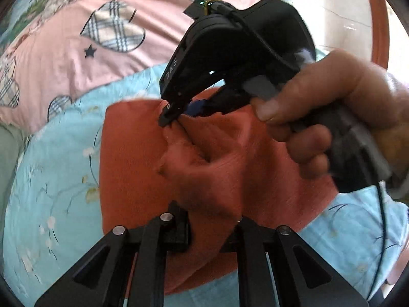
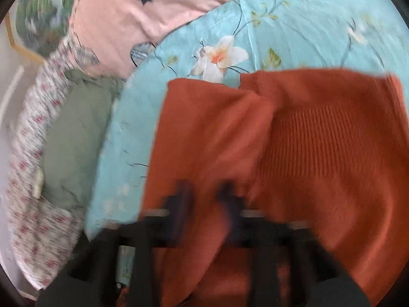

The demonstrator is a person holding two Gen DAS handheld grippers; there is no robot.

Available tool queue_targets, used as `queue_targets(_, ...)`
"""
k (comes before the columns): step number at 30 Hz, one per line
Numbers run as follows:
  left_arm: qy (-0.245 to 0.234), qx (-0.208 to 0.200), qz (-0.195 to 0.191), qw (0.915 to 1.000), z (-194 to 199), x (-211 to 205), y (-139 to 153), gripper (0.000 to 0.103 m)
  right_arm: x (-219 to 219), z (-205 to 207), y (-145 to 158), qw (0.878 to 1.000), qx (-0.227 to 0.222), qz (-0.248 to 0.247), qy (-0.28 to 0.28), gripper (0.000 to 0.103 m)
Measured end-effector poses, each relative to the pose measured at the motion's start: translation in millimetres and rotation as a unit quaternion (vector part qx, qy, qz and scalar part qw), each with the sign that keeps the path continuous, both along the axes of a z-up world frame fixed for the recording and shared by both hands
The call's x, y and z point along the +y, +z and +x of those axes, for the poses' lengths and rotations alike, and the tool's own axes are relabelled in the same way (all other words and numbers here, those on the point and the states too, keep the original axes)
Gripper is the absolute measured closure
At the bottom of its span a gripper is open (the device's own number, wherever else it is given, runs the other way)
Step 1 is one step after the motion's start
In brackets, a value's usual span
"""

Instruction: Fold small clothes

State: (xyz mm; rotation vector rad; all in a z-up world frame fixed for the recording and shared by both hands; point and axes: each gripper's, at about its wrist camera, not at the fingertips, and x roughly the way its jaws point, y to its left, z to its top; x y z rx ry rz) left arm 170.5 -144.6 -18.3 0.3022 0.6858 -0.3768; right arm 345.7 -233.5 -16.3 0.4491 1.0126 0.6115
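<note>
A rust-orange knit garment [image 1: 143,158] lies rumpled on a light blue floral bedspread [image 1: 51,179]. My left gripper [image 1: 212,227] is shut on the garment's near fold, with cloth bunched between its fingers. My right gripper [image 1: 176,116], held by a hand, shows in the left wrist view, pinching the garment's far edge. In the blurred right wrist view the same garment [image 2: 319,140] fills the lower right, and my right gripper [image 2: 204,199] is closed on a fold of it.
A pink quilt with plaid hearts [image 1: 102,46] lies behind the bedspread. A green cloth [image 2: 76,140] and a flowered cloth [image 2: 30,179] lie to the left in the right wrist view. A cable [image 1: 383,217] hangs from the right gripper.
</note>
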Motion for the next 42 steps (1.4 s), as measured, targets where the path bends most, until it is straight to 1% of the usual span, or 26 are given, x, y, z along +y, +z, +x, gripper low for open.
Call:
queue_targets(2, -0.013, -0.009, -0.023, 0.9996, -2, -3, 20, 0.091, -14, -8, 21, 0.999, -0.037, 0.003, 0.000, 0.089)
queue_targets(4, -0.030, -0.005, -0.056, 0.9980, -1, -9, 36, 0.091, -38, -20, 42, 0.997, -0.073, 0.013, -0.008, 0.091)
queue_targets(6, -0.057, 0.014, -0.097, 0.9936, 4, -23, 46, 0.091, -65, -30, 55, 0.995, -0.092, 0.019, -0.024, 0.092)
queue_targets(8, -0.075, 0.028, -0.111, 0.9906, 8, -38, 44, 0.091, -90, -35, 54, 0.994, -0.096, 0.006, -0.043, 0.092)
queue_targets(11, -0.093, 0.059, -0.110, 0.9878, 17, -64, 24, 0.091, -119, -34, 29, 0.995, -0.064, -0.008, -0.070, 0.093)
queue_targets(12, -0.095, 0.071, -0.107, 0.9871, 20, -70, 17, 0.092, -127, -33, 17, 0.996, -0.050, -0.013, -0.077, 0.093)
queue_targets(14, -0.097, 0.077, -0.101, 0.9871, 21, -76, 12, 0.091, -137, -33, 0, 0.996, -0.032, -0.007, -0.084, 0.093)
queue_targets(16, -0.098, 0.075, -0.101, 0.9872, 20, -77, 13, 0.091, -143, -36, -3, 0.996, -0.034, 0.002, -0.086, 0.094)
queue_targets(19, -0.102, 0.070, -0.103, 0.9870, 20, -78, 19, 0.091, -143, -40, 1, 0.995, -0.050, 0.004, -0.086, 0.094)
queue_targets(23, -0.123, 0.064, -0.114, 0.9838, 11, -86, 20, 0.091, -149, -48, 2, 0.994, -0.064, 0.003, -0.091, 0.094)
queue_targets(25, -0.137, 0.077, -0.105, 0.9820, 7, -97, 6, 0.091, -155, -49, -5, 0.993, -0.052, 0.011, -0.101, 0.094)
queue_targets(27, -0.140, 0.095, -0.092, 0.9813, 13, -104, -9, 0.091, -159, -49, -15, 0.993, -0.038, 0.000, -0.110, 0.094)
queue_targets(28, -0.140, 0.099, -0.090, 0.9810, 17, -104, -12, 0.089, -160, -51, -17, 0.993, -0.036, -0.009, -0.114, 0.094)
queue_targets(31, -0.141, 0.113, -0.107, 0.9777, 9, -93, -9, 0.081, -165, -57, -19, 0.991, -0.032, 0.000, -0.127, 0.093)
queue_targets(32, -0.142, 0.120, -0.115, 0.9757, 7, -87, -7, 0.074, -167, -60, -17, 0.990, -0.032, 0.000, -0.135, 0.093)
queue_targets(33, -0.142, 0.128, -0.122, 0.9740, 5, -79, -4, 0.062, -169, -64, -14, 0.989, -0.030, -0.001, -0.143, 0.092)
queue_targets(34, -0.137, 0.132, -0.126, 0.9735, 2, -73, -3, 0.055, -171, -68, -11, 0.988, -0.031, 0.001, -0.149, 0.086)
queue_targets(35, -0.130, 0.137, -0.132, 0.9730, -9, -64, -1, 0.044, -173, -73, -7, 0.987, -0.036, 0.005, -0.154, 0.078)
queue_targets(37, -0.120, 0.141, -0.149, 0.9713, -15, -43, 4, 0.037, -176, -83, -1, 0.986, -0.046, 0.012, -0.162, 0.030)
queue_targets(38, -0.107, 0.145, -0.154, 0.9715, -17, -30, 6, 0.031, -175, -89, 2, 0.985, -0.054, 0.014, -0.161, 0.024)
queue_targets(39, -0.096, 0.147, -0.159, 0.9715, -16, -19, 8, 0.024, -175, -92, 4, 0.986, -0.059, 0.014, -0.157, 0.023)
queue_targets(40, -0.082, 0.148, -0.166, 0.9715, -15, -6, 9, 0.022, -173, -95, 4, 0.986, -0.058, 0.012, -0.153, 0.023)
queue_targets(42, -0.045, 0.147, -0.175, 0.9725, -8, 21, 11, 0.021, -167, -96, 1, 0.989, -0.048, 0.013, -0.139, 0.023)
